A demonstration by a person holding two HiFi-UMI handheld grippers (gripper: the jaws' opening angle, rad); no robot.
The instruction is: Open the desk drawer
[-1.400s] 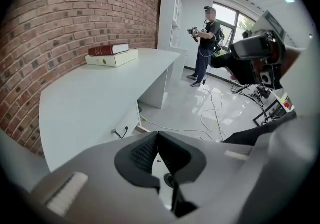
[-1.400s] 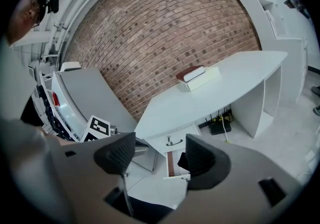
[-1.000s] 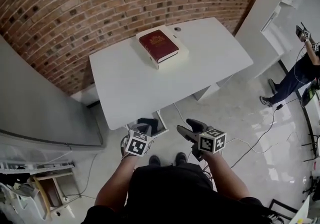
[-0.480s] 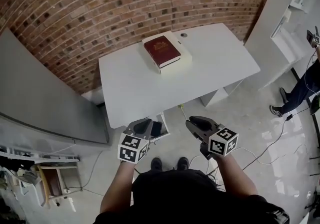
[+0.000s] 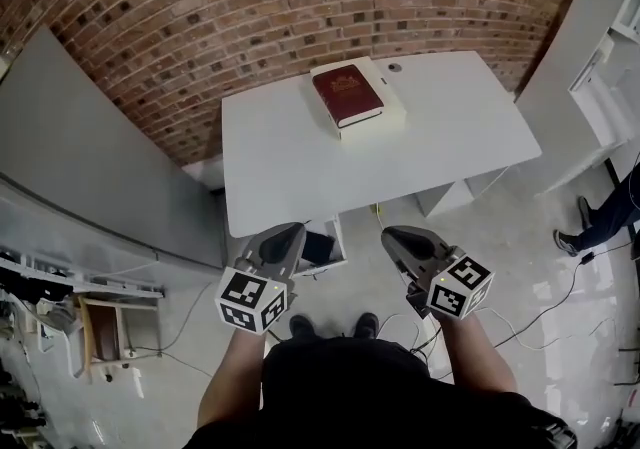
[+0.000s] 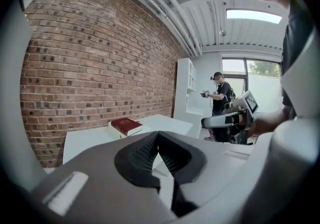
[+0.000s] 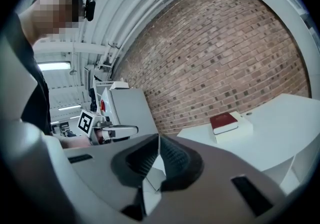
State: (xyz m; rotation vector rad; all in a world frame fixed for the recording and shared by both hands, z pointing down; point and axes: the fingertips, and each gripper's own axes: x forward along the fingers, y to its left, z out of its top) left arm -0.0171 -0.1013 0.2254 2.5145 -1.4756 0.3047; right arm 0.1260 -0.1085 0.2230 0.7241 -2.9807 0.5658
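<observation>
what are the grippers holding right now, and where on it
Nothing is held. The left gripper is shut with nothing between its jaws. The right gripper has just been closing, and its jaws also meet on nothing.

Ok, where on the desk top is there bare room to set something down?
The desk top is bare left of the red book, along the whole front edge, and right of it. Only the rear middle is taken, by the book on its white box.
</observation>
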